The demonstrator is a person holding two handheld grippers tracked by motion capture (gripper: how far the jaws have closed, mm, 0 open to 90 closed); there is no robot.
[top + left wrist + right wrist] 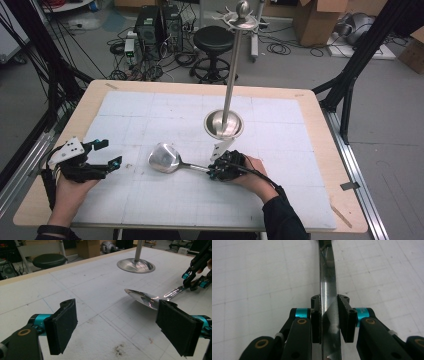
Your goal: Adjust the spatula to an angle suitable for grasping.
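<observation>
The right gripper [216,172] lies low near the front of the table [320,125], its jaws closed on the handle of the steel ladle [166,158]. The left gripper [107,155] hovers wide open and empty, left of the ladle's bowl.

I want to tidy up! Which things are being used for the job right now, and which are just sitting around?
Being used:
- spatula, its handle clamped in the right gripper
- metal stand, probably where it gets hung
- left gripper, open and waiting by the spatula

Just sitting around:
- black stool
- cardboard boxes
- computer towers and cables on the floor
</observation>
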